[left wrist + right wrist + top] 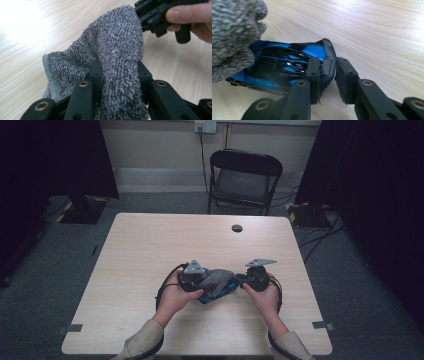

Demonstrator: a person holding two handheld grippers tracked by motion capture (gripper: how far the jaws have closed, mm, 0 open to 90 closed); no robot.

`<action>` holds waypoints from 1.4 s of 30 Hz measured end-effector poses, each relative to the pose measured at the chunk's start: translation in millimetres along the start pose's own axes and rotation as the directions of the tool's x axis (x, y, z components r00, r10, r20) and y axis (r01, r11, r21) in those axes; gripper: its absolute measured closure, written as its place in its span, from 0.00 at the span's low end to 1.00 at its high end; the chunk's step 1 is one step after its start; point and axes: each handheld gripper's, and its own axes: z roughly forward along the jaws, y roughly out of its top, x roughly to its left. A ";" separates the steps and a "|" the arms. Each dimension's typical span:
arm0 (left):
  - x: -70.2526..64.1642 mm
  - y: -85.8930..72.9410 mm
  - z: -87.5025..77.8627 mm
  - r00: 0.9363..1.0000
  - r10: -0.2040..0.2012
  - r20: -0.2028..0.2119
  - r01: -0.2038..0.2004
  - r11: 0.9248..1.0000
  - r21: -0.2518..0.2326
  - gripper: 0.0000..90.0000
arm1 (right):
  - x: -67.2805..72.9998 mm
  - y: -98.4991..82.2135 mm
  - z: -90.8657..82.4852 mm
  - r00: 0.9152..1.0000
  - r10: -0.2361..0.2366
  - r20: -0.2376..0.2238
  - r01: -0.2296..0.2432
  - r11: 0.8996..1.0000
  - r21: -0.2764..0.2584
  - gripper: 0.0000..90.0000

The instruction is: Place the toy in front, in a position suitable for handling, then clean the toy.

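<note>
In the left gripper view, a grey terry cloth [115, 47] bulges up between the black jaws of my left gripper [119, 68], which is shut on a fold of it. My right gripper [328, 67] is shut on the black rim of a glossy blue and black object [287, 62] that lies low over the table. The cloth [232, 37] drapes over that object's far end. From above, both hands meet near the table's front middle. The left gripper [206, 282] and right gripper [242, 280] face each other, with the cloth [217, 279] over the blue object [229, 290].
The light wooden table [150, 240] has a round cable hole [237, 228] near its far edge. A black folding chair [245, 175] stands behind it. Dark stands and cables sit on the floor at both sides. Tape marks [70, 328] lie near the front corners.
</note>
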 end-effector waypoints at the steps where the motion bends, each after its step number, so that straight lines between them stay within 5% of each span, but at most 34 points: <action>1: 0.7 1.0 1.7 1.000 -0.007 -0.001 0.007 1.000 -0.001 0.75 | 0.0 0.0 0.0 1.000 0.000 0.000 0.000 1.000 0.000 0.82; 23: 12.9 14.3 25.1 0.998 -0.038 -0.041 0.037 0.999 -0.022 0.74 | 2.1 0.1 0.4 1.000 -0.018 0.004 0.018 1.000 -0.001 0.82; 42: 20.1 22.1 43.7 0.998 -0.052 -0.033 0.052 0.999 -0.006 0.74 | 1.8 -1.2 0.6 1.000 -0.003 -0.005 0.003 1.000 -0.009 0.82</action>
